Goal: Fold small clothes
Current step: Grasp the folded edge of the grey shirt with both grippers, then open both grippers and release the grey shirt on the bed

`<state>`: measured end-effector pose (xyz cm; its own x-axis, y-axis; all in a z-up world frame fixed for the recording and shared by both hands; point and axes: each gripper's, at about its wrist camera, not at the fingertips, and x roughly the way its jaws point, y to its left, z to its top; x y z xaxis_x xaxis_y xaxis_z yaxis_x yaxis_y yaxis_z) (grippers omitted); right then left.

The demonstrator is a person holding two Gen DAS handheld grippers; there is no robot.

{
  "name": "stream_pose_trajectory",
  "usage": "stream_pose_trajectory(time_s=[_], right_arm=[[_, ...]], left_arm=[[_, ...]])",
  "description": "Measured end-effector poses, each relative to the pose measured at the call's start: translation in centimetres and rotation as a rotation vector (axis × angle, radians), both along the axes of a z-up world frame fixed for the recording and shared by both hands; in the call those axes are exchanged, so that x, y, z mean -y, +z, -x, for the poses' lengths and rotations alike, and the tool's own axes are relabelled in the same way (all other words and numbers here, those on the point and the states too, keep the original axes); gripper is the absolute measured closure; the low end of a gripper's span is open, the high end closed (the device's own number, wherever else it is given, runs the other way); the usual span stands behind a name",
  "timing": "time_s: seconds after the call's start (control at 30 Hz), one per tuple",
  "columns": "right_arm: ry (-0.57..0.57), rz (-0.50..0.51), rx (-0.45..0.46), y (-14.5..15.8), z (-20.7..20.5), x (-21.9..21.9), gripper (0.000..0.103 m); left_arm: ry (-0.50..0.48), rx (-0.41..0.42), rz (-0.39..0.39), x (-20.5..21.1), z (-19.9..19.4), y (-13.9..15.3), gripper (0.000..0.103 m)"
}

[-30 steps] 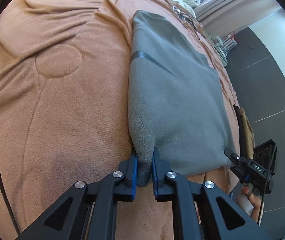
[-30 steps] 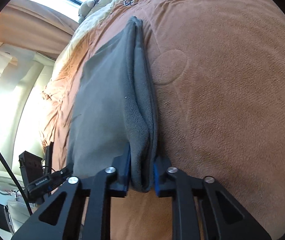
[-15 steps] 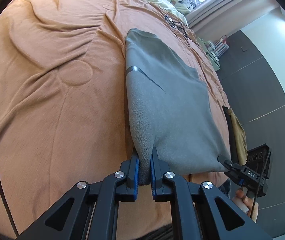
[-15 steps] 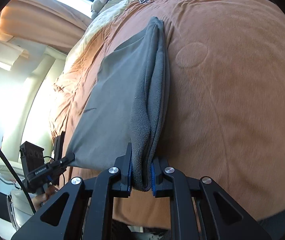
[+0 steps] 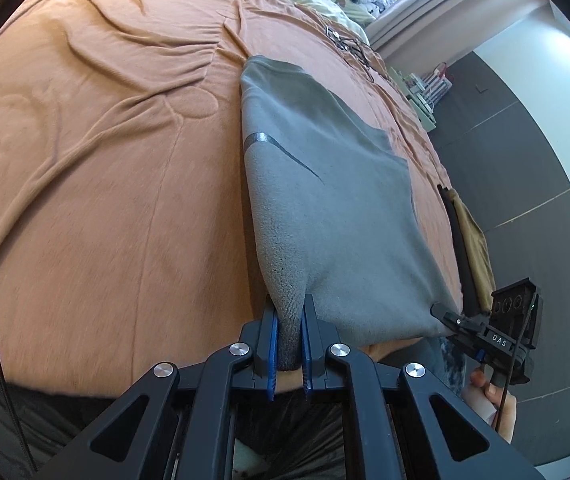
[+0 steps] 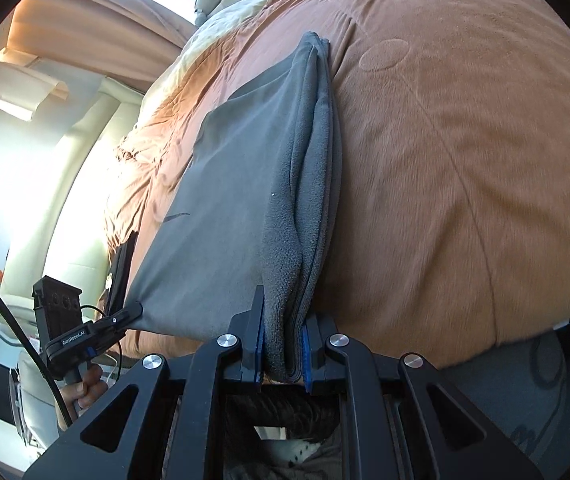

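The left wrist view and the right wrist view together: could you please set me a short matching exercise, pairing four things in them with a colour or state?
Things:
1. left gripper
2. grey garment
3. blanket
4. stripe on the garment

Colour or state:
A. orange-brown, creased, covering the bed
B. dark, thin, slanting
C. shut on a near corner of the fabric
D. folded, stretched between both grippers, its far end lying on the bed

Pairs: 1-C, 2-D, 3-A, 4-B. The right gripper grips the other near corner.
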<state>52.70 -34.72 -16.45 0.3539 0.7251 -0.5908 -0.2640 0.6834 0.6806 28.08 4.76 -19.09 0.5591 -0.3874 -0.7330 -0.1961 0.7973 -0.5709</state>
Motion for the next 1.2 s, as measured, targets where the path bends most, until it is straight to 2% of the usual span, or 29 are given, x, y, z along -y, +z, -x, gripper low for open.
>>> stream_pose_trajectory(time_s=[0.37, 0.5, 0.6, 0.63, 0.67, 0.7, 0.83, 1.2], right_arm=[[0.052, 0.026, 0.025, -0.2, 1.6, -0.6, 0.092], [0.050, 0.084, 0.060, 0.5, 1.1, -1.0, 0.089], [0.043, 0.148, 0.078, 0.8, 0.4, -1.4, 0.073], [0.039, 0.164, 0.088, 0.9, 0.1, -1.5, 0.058], [0.032, 0.173, 0.099, 1.0, -0.4, -1.6, 0.044], [0.024, 0.175, 0.106, 1.2, -0.7, -1.7, 0.042], [0.034, 0.144, 0.110, 1.1, -2.3, -2.1, 0.042], [0.042, 0.110, 0.078, -1.1, -7.1, -2.9, 0.042]], left_arm=[[0.008, -0.014, 0.013, -0.1, 3.7, -0.6, 0.093], [0.003, -0.037, -0.045, 0.2, 3.1, -0.7, 0.088], [0.000, -0.050, -0.052, 0.1, 2.6, -1.1, 0.068], [0.010, -0.052, -0.053, -0.2, 2.2, -1.3, 0.057], [0.019, -0.046, -0.055, -0.5, 2.1, -1.3, 0.051], [0.027, -0.039, -0.055, -0.8, 1.9, -1.3, 0.050], [0.044, -0.037, -0.011, -1.9, 0.6, -1.9, 0.048], [0.050, -0.053, 0.036, -3.8, -3.8, -4.0, 0.048]])
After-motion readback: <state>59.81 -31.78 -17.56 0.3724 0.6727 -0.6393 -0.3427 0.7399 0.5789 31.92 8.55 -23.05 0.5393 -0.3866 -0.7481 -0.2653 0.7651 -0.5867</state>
